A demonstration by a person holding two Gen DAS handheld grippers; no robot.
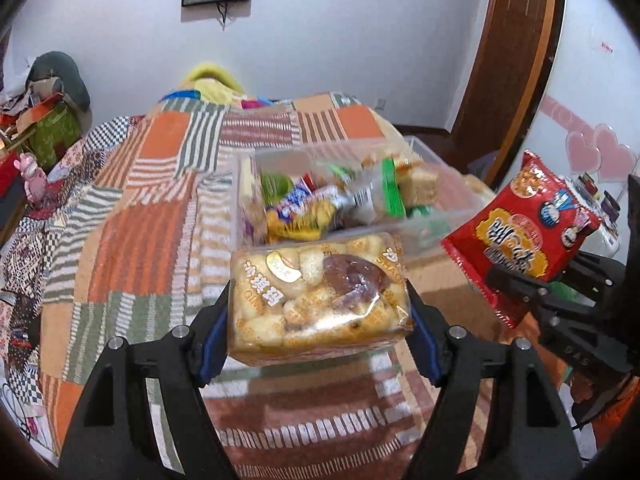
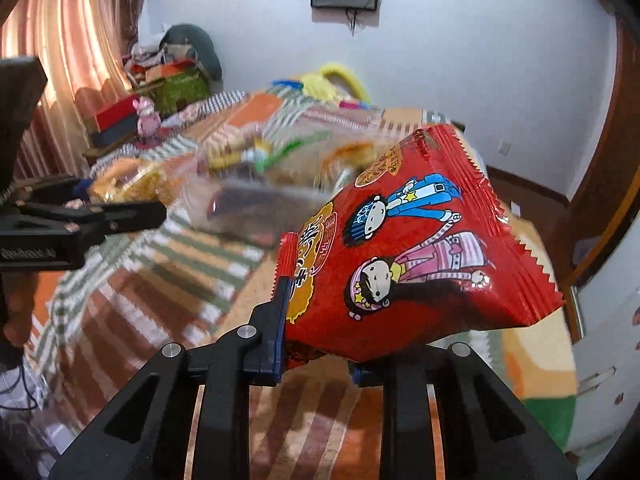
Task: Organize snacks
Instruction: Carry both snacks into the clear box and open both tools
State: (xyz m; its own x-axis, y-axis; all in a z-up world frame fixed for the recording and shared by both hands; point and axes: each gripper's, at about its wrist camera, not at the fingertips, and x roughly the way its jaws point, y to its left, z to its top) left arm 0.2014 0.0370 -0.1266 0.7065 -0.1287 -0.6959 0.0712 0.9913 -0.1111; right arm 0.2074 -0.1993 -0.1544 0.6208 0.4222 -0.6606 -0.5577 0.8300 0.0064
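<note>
We note the clear bin point(image 1: 440, 216) on the patchwork bed point(image 1: 140, 240), its snacks blurred. Left tool point(image 1: 320, 312) grips a pastry pack point(image 1: 316, 296), "SHAQ" legible. Right tool point(image 2: 320, 344) pinches shut on a red packet point(image 2: 420, 248), lettering partly hidden.

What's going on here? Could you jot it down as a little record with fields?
Setting: patchwork blanket on a bed
Left claw: clamped on a clear pack of puffed snacks
Right claw: shut on a red snack bag
Container: clear plastic bin, already holding assorted snacks
Both packs: lifted off the blanket, near the bin
</note>
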